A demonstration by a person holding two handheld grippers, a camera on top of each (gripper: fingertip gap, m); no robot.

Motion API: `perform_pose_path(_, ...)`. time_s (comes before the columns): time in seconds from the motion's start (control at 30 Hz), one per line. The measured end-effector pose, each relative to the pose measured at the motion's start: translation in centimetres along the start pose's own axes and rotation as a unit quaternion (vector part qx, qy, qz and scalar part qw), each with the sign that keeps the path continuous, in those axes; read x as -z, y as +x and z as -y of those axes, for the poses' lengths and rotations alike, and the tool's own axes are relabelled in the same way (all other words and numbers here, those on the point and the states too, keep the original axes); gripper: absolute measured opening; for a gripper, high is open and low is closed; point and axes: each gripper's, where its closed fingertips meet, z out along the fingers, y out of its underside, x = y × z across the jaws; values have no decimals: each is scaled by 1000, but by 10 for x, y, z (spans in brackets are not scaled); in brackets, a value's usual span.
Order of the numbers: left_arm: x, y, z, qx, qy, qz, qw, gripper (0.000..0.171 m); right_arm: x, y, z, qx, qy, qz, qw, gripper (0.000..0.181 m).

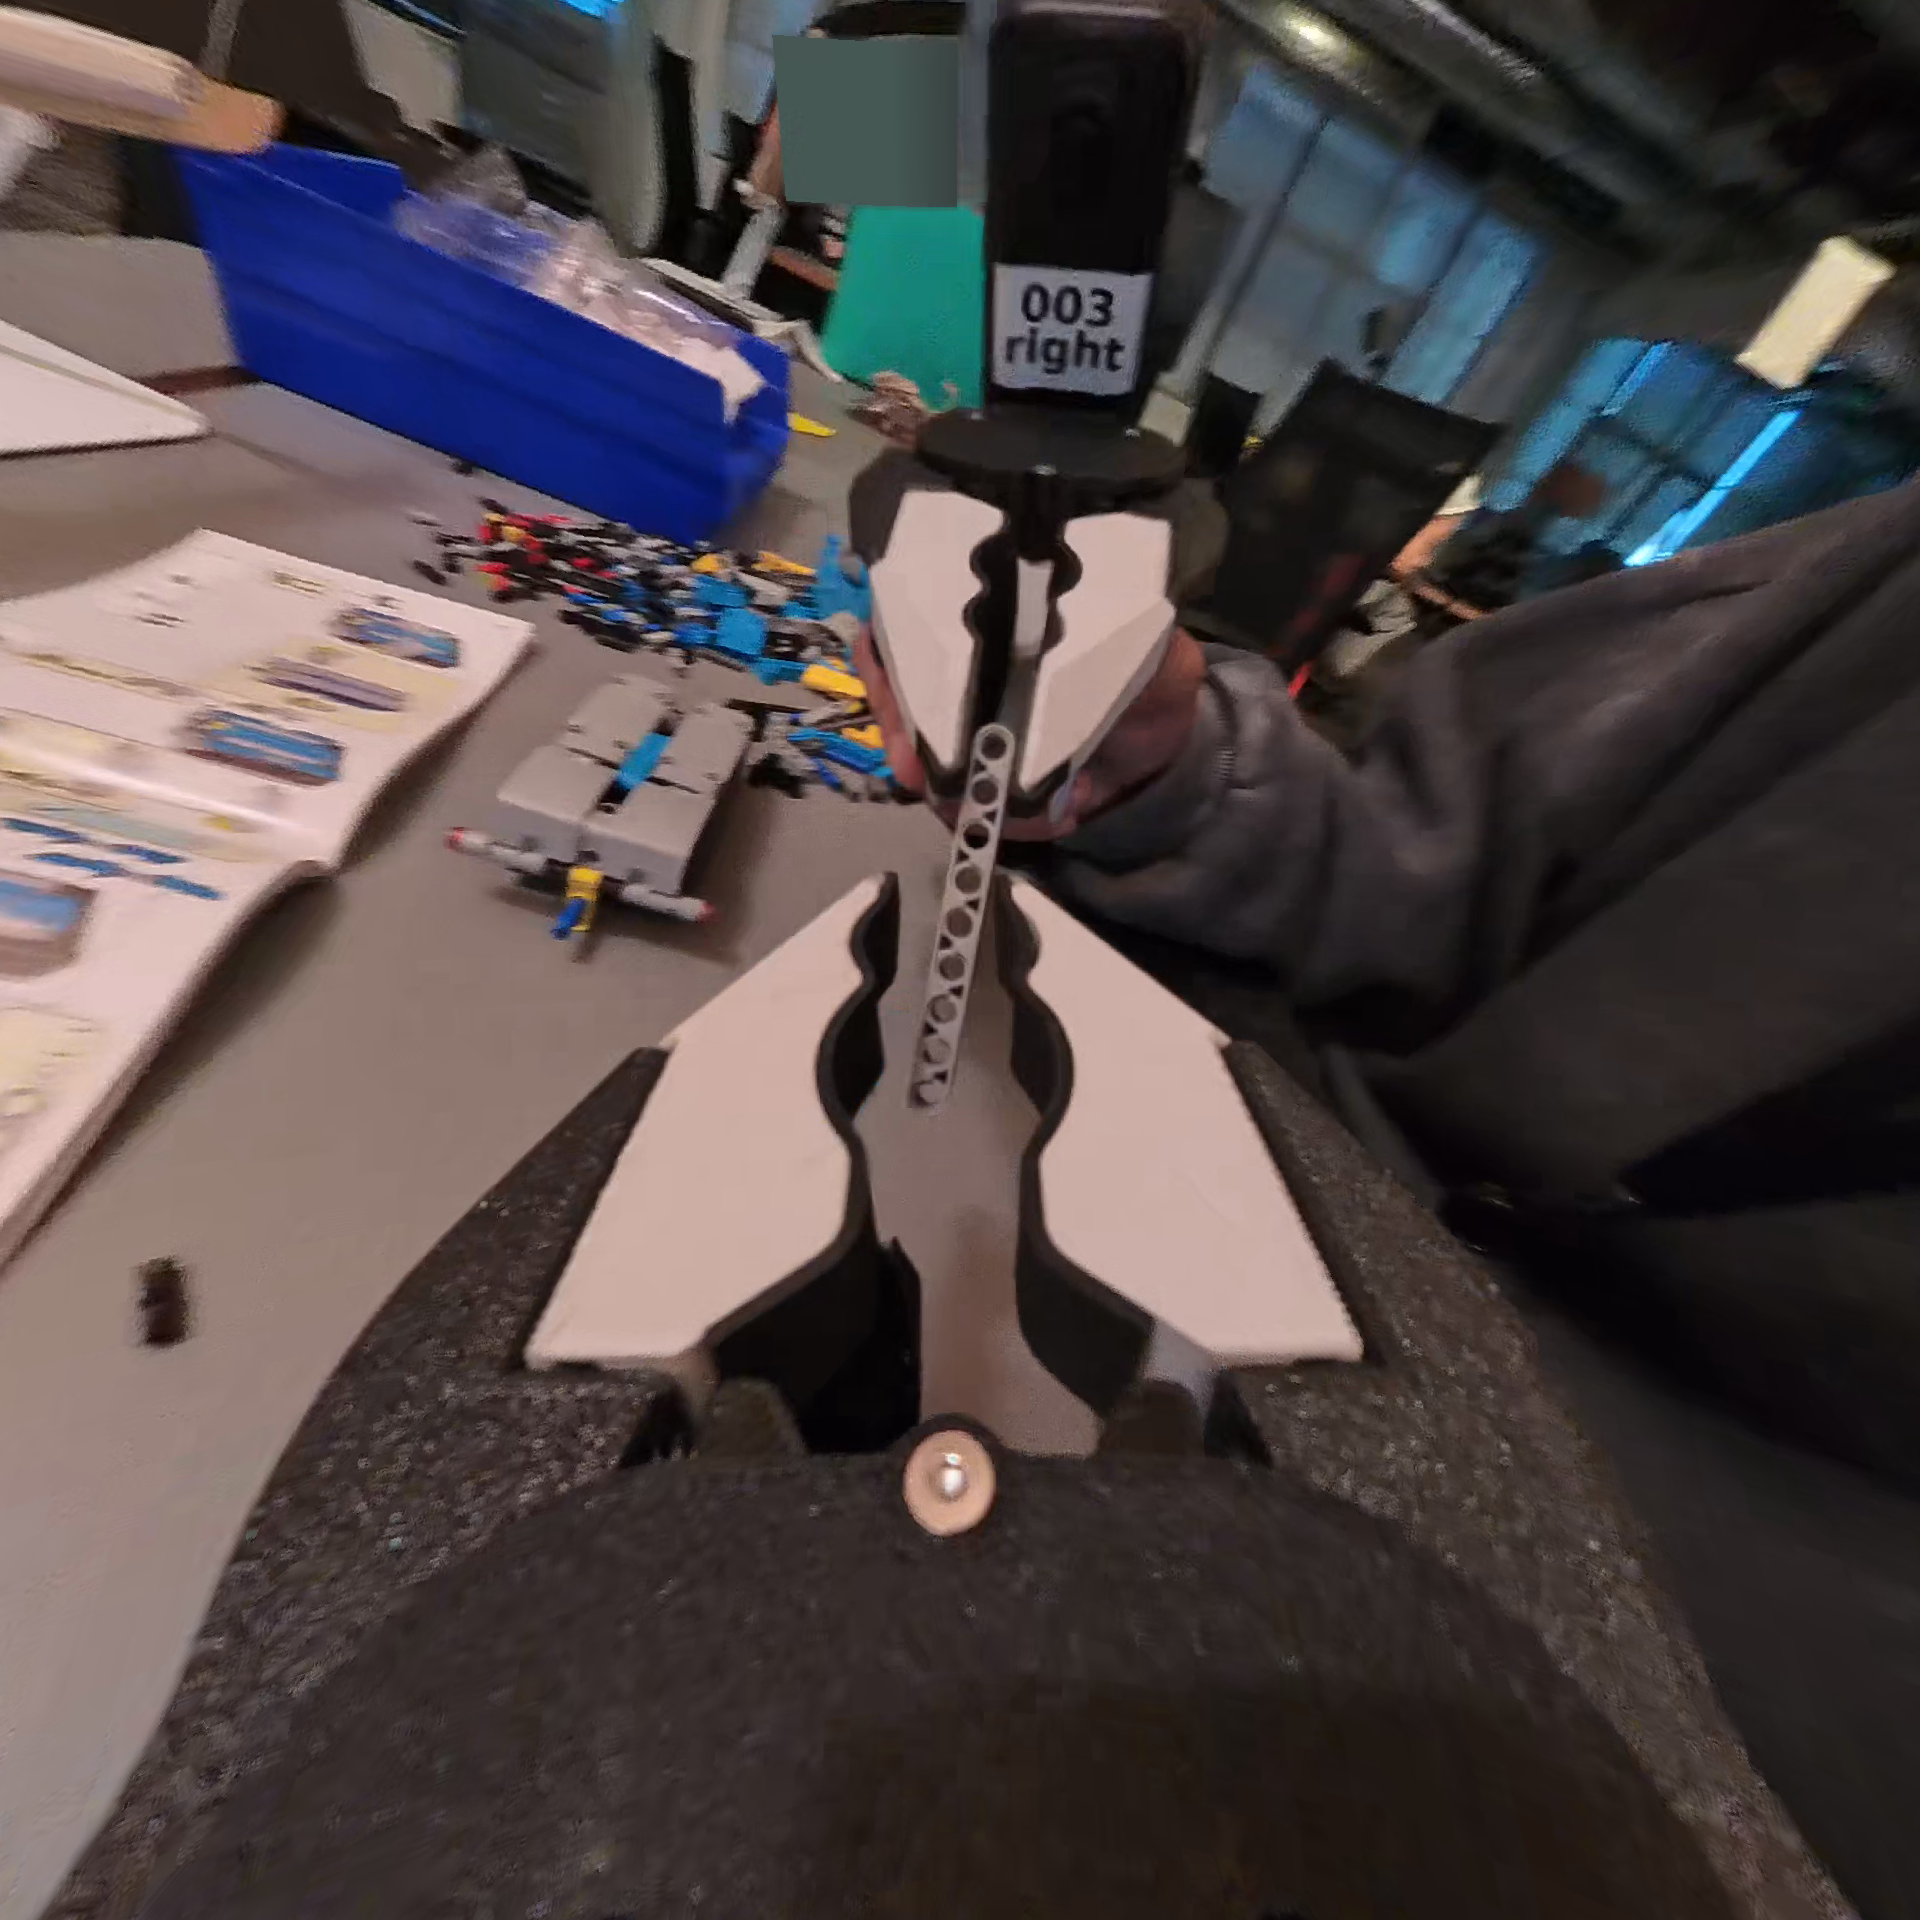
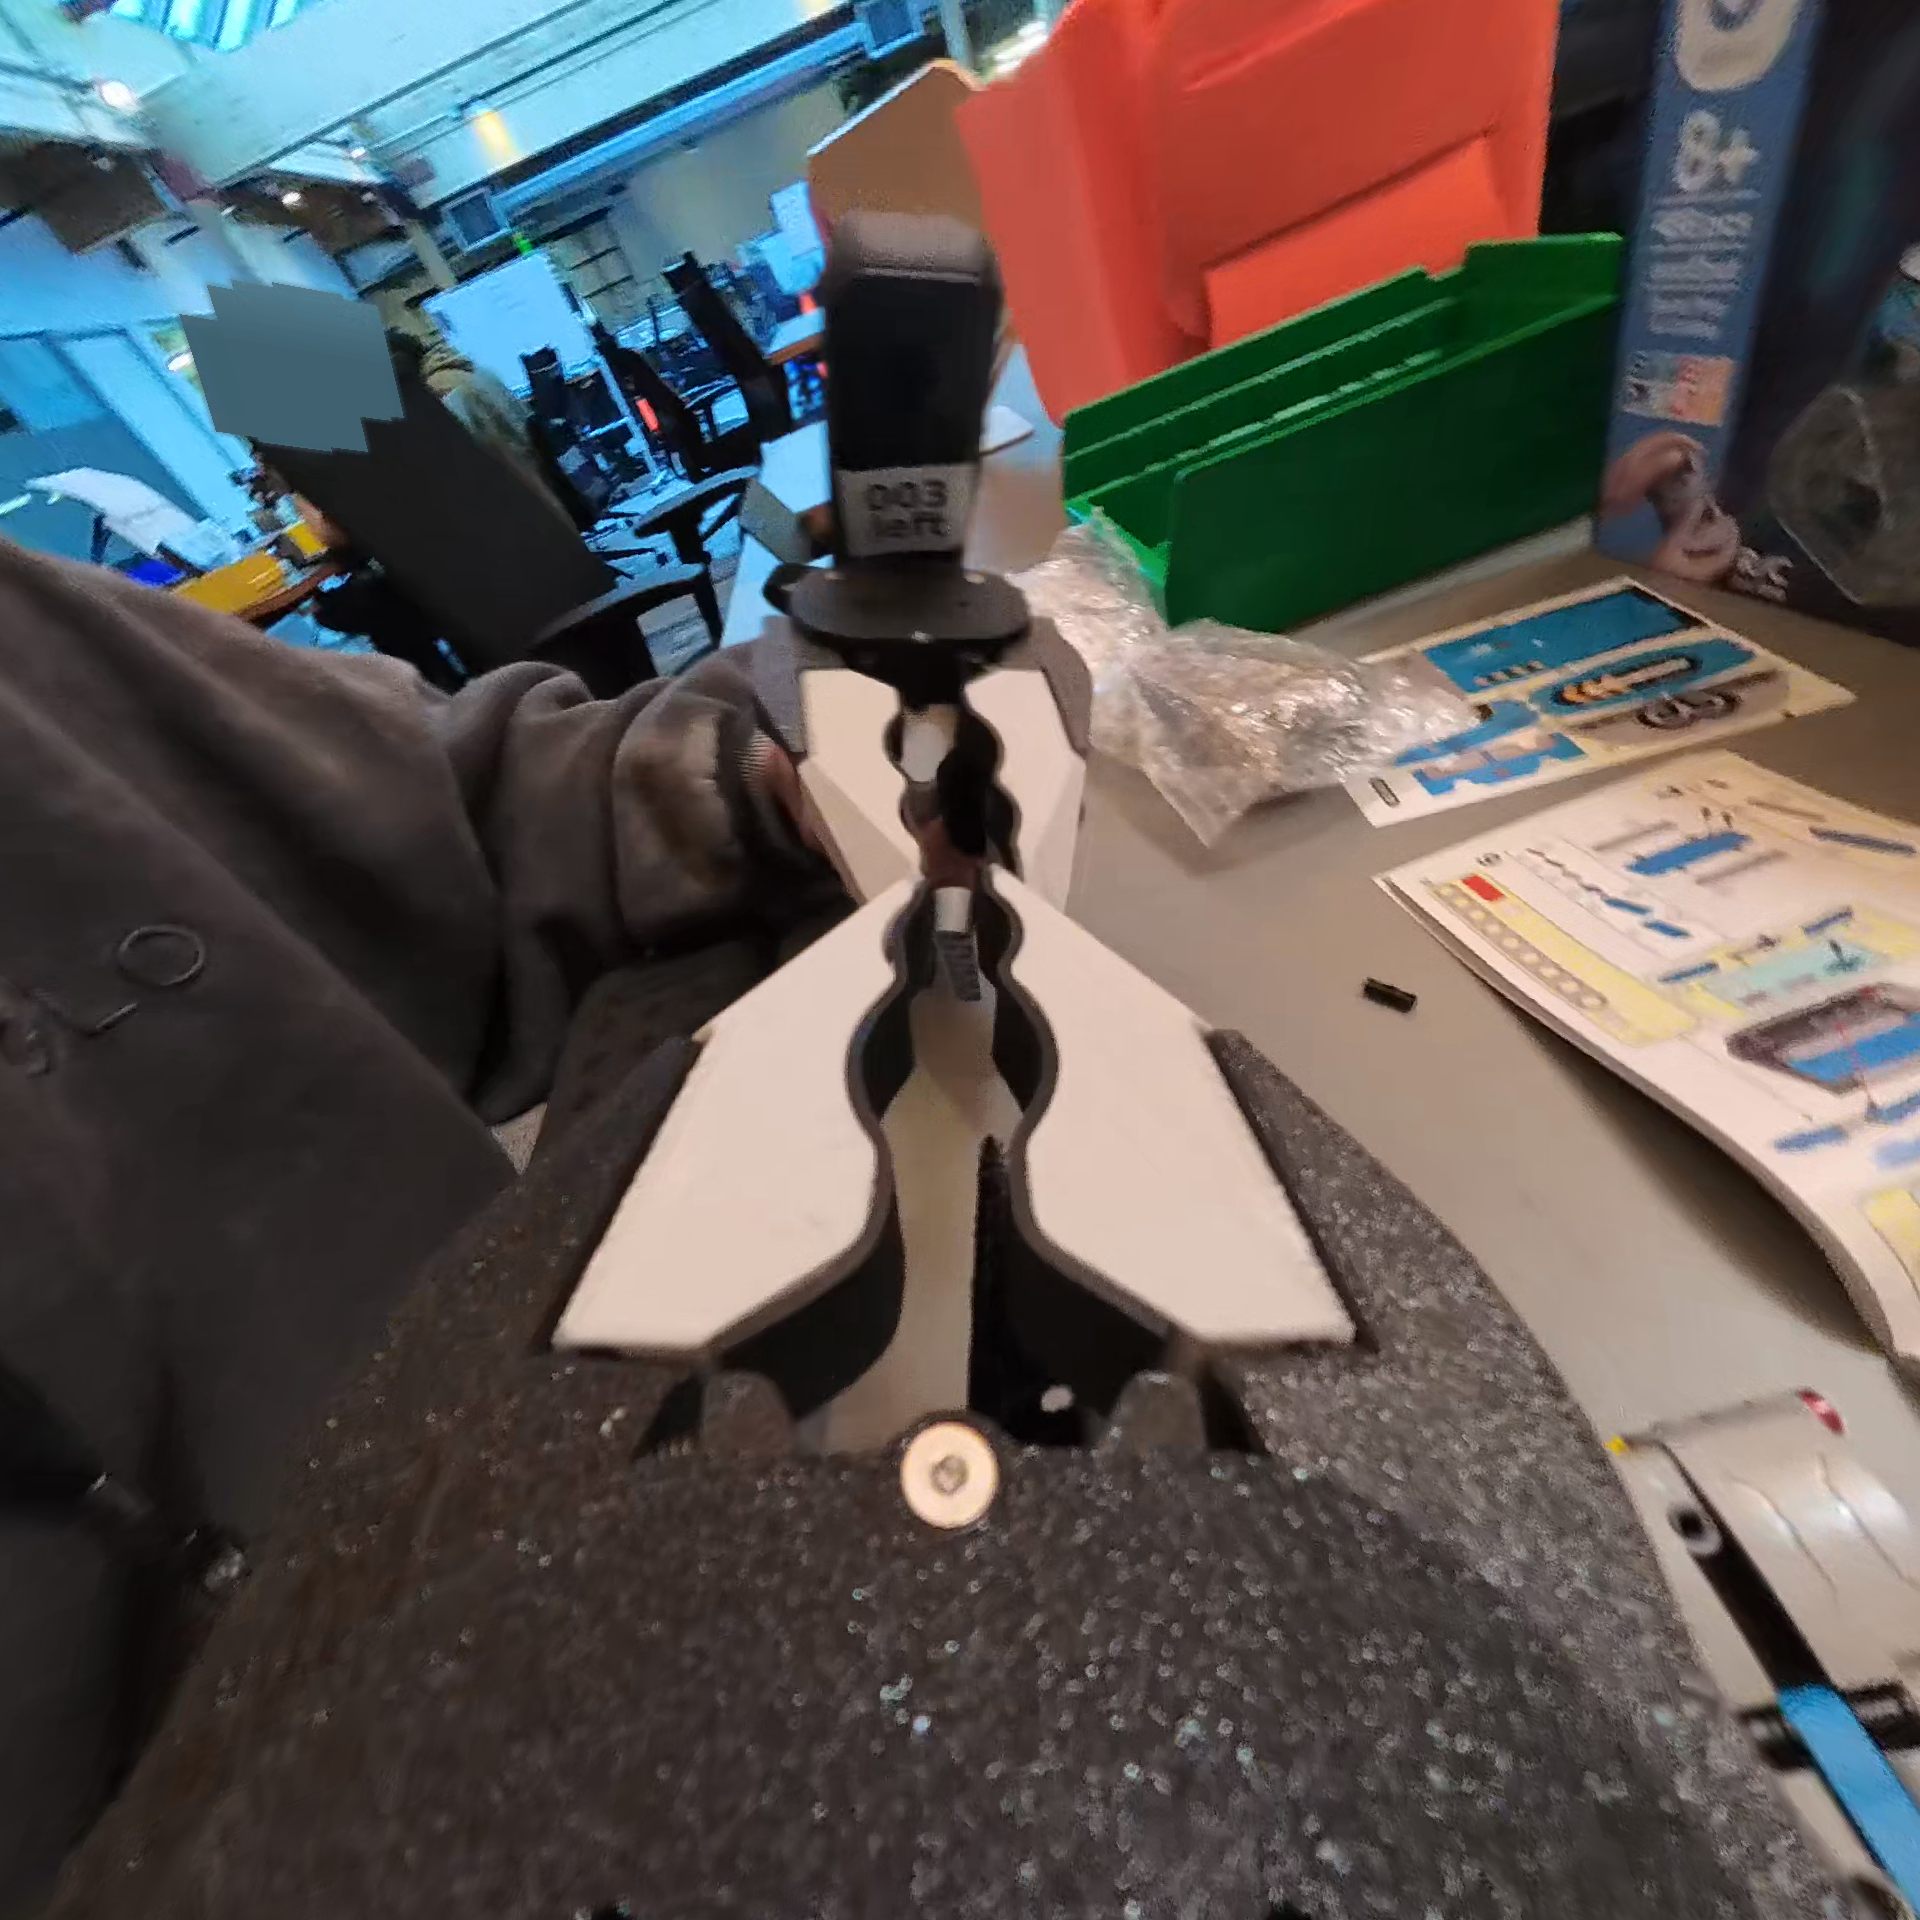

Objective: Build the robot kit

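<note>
open-plan office | rows of office chairs (image 2: 665, 416), desks | ceiling lights (image 2: 114, 96)

left claw (image 1: 940, 894) nearly closed | right claw (image 2: 951, 894) nearly closed, facing

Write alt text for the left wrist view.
The left gripper and the facing right gripper meet at a long grey holed beam above a grey table. To the left lie an open instruction booklet, a partly built grey model, a pile of small loose bricks and a blue bin.
</note>
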Motion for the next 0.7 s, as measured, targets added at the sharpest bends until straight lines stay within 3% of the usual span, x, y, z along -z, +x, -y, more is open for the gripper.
perform_pose_path(0.17, 1, 12, 4, 4, 17, -32, 999, 6, -3, -5, 2, 29, 6, 1, 1000, 9)
perform_pose_path(0.23, 8, 5, 16, 52, 53, -37, 997, 6, 2, -1, 8, 119, 14, -60, 991, 41)
perform_pose_path(0.33, 15, -7, 24, 134, 88, -47, 986, 6, 0, 6, 4, 286, -18, -194, 938, 73)
perform_pose_path(0.37, 14, -9, 22, 161, 88, -56, 981, 6, -3, 7, 2, 328, -27, -227, 917, 73)
perform_pose_path(0.4, 13, -12, 19, 186, 88, -62, 977, 6, -8, 9, -4, 354, -48, -246, 901, 73)
perform_pose_path(0.47, 12, -16, 16, 222, 93, -70, 968, 6, -18, 15, -16, 360, -89, -258, 892, 90)
perform_pose_path(0.57, 11, -18, 15, 254, 99, -83, 959, 6, -21, 23, -22, 368, -112, -267, 883, 92)
perform_pose_path(0.7, 6, -10, 8, 269, 78, -111, 953, 6, -21, 22, -22, 382, -110, -264, 879, 82)
